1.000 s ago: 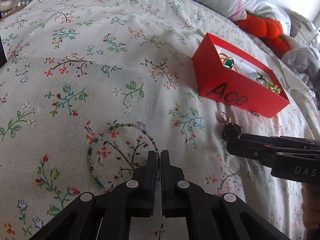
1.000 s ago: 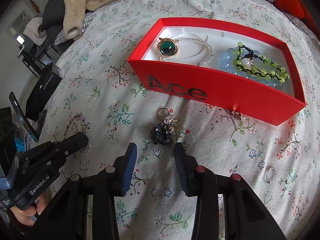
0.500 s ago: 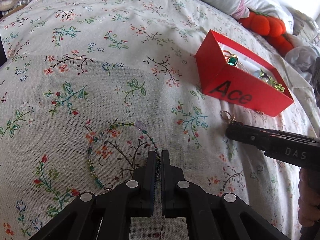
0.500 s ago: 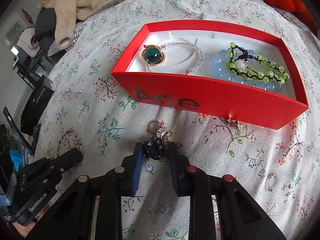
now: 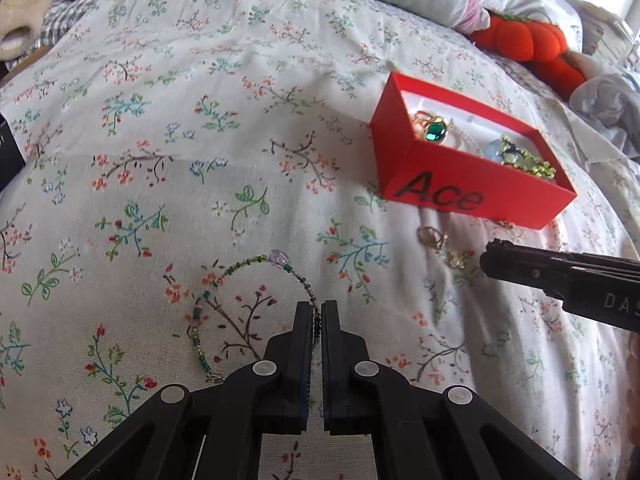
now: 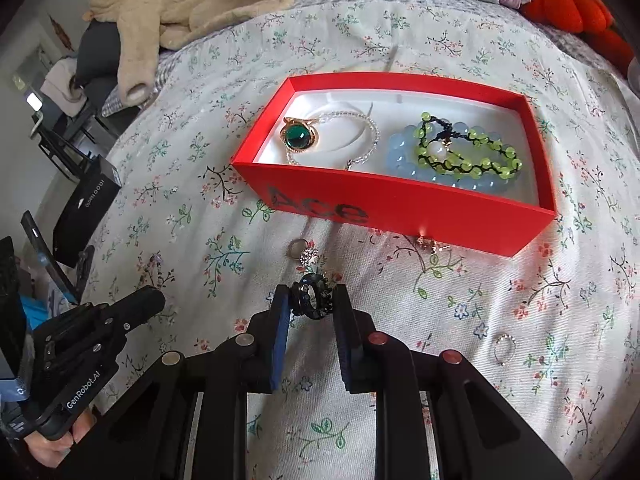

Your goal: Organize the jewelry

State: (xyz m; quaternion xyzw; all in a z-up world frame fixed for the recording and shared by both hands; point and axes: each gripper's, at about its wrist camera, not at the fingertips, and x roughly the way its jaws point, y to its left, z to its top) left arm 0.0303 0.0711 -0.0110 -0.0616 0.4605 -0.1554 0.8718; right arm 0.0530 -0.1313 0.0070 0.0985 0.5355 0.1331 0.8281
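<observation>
Since a second ago the right hand-held gripper (image 6: 310, 304) has closed on and lifted the dark ring (image 6: 312, 299), a light, stiff, slippery piece best pinched across its band, toward the red box (image 6: 400, 204) at twelve o'clock, while the left hand-held gripper (image 5: 319, 312) stays pinching the limp beaded bracelet (image 5: 248, 264) on the bed (image 5: 200, 120).

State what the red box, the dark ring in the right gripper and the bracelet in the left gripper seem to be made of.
Red box: probably matte card, given its thin flat walls, printed lettering and white lining.
Dark ring: apparently blackened metal set with dark, glinting stones.
Beaded bracelet: tiny glossy green and clear beads, glass or plastic, with one faceted pale lilac bead.
</observation>
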